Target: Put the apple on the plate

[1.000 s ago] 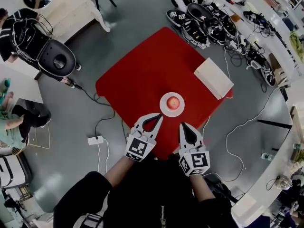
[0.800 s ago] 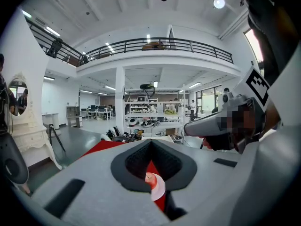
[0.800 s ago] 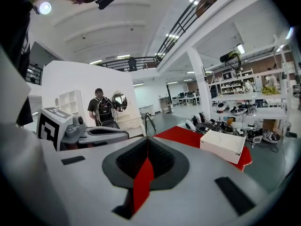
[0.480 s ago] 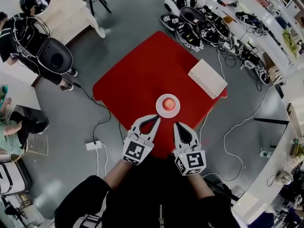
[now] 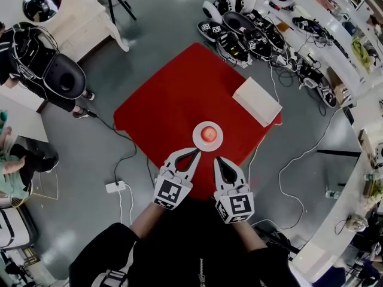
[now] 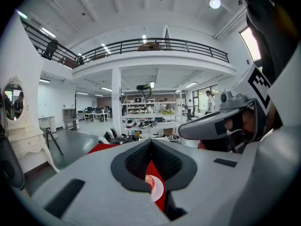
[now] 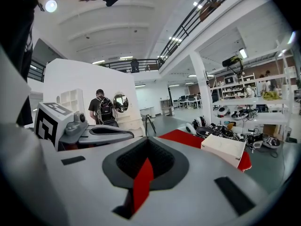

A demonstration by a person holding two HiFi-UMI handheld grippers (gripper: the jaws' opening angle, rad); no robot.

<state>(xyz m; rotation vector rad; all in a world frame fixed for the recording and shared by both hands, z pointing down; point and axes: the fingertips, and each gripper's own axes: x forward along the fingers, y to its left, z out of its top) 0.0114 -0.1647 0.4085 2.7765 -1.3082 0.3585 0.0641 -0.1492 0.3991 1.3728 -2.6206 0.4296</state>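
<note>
- Hardly anything has been moved since a second ago: the left gripper point(image 5: 196, 152) and the right gripper point(image 5: 218, 159) are both shut tight, and nothing is held.
- Only a sliver of the apple point(image 6: 148, 181) is seen in the left gripper view; none is seen in the right gripper view.
- From above, it is seen round and red, on the white plate point(image 5: 197, 142) on the red table point(image 5: 167, 100).

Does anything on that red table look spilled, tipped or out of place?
Nothing stands out. The apple sits centred on the white plate, nothing is spilled on the red table, and the white box lies flat at its edge.
</note>
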